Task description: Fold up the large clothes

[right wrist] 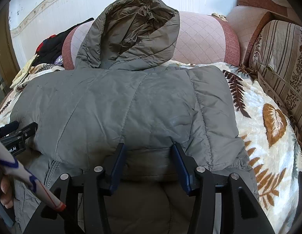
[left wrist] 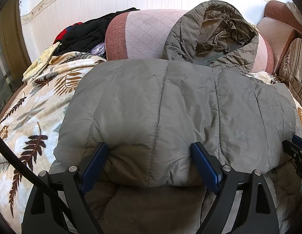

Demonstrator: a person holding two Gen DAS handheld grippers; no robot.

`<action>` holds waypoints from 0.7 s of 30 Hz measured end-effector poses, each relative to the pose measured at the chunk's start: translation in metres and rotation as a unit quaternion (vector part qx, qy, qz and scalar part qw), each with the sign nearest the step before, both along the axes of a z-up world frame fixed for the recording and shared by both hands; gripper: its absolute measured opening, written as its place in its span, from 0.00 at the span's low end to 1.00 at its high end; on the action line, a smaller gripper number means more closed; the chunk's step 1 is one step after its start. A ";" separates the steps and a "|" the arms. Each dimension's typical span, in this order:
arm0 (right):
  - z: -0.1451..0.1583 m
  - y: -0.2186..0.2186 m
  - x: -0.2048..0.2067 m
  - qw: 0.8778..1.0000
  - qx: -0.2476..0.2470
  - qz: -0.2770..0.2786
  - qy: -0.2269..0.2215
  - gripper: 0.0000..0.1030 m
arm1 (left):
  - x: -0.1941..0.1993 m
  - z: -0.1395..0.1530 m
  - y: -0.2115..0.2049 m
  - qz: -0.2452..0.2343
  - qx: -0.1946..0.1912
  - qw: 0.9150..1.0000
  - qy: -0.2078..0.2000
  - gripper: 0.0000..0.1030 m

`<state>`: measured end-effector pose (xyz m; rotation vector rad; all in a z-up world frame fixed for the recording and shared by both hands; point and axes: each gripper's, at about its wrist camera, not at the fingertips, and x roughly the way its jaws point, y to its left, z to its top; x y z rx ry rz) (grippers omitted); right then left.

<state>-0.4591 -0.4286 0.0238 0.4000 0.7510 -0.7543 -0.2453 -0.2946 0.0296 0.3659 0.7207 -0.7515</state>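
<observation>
Both claws sit at the folded grey jacket (left wrist: 170, 107) — left gripper (left wrist: 152, 152) spread wide, right gripper (right wrist: 147, 152) parted, puffy fold edge bulging between each pair.

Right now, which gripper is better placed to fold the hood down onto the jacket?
Right, probably. The hood stands almost straight ahead of the right gripper, propped against the sofa back; from the left gripper it sits off to the side, beyond the folded jacket.
</observation>
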 end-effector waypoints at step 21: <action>-0.007 -0.012 -0.009 0.999 0.034 -0.014 -0.013 0.70 | 0.001 0.000 0.000 0.000 0.000 1.000 0.000 0.87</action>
